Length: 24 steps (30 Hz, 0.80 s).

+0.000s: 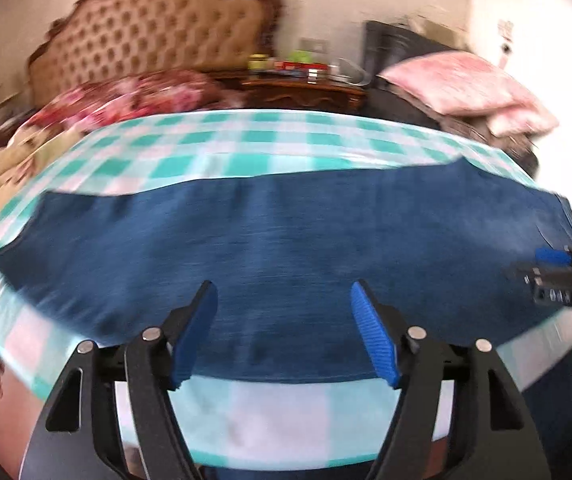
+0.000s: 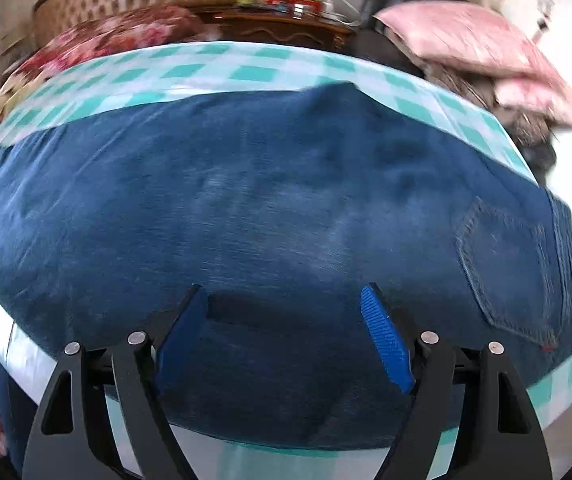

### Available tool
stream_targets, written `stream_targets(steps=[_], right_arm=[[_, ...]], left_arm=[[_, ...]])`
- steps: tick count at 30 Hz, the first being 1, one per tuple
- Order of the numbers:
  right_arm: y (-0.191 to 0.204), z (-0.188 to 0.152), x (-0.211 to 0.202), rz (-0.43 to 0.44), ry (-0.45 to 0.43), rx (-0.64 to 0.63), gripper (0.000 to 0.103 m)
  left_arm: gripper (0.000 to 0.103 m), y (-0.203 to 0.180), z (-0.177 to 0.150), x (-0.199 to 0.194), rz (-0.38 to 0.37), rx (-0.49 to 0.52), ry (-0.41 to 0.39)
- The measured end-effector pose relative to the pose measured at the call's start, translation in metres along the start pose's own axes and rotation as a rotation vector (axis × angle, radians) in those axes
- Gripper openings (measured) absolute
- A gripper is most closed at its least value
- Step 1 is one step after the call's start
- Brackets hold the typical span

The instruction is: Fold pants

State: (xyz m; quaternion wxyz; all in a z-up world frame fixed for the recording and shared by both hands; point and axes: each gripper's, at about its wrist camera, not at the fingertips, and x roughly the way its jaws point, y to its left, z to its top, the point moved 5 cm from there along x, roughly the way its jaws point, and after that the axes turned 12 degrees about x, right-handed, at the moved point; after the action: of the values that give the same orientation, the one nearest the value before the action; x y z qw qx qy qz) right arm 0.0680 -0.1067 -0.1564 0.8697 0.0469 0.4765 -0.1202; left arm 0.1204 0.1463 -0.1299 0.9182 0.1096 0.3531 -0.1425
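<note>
Pants [image 1: 278, 240]: lay flat across the checked sheet [image 1: 246, 140], waistband at 3 o'clock.
Left gripper [image 1: 284, 332]: jaws apart, holding nothing, over the near hem edge.
Right gripper [image 2: 284, 336]: jaws apart, nothing clamped, above denim.
Open room: bare sheet at 12 o'clock.

Left claw [image 1: 284, 330] tilted downward, jaws apart and empty, right claw [image 2: 286, 336] likewise spread, gripping nothing
</note>
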Motion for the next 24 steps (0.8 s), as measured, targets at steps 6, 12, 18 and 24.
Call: stream_targets(steps=[6, 12, 18, 24], right_arm=[[0.017, 0.025, -0.012, 0.050, -0.035, 0.009, 0.076], [0.093, 0.070, 0.002, 0.152, -0.066, -0.074, 0.076], [0.122, 0.088, 0.051, 0.071, -0.021, -0.094, 0.076], [0.117, 0.083, 0.062, 0.051, -0.033, -0.055, 0.082]], left_arm=[[0.073, 0.008, -0.017, 0.031, 0.000, 0.006, 0.083], [0.081, 0.069, -0.034, 0.035, 0.092, -0.057, 0.120], [0.078, 0.154, -0.027, 0.033, 0.264, -0.093, 0.151], [0.068, 0.211, 0.015, 0.066, 0.240, -0.073, 0.165]])
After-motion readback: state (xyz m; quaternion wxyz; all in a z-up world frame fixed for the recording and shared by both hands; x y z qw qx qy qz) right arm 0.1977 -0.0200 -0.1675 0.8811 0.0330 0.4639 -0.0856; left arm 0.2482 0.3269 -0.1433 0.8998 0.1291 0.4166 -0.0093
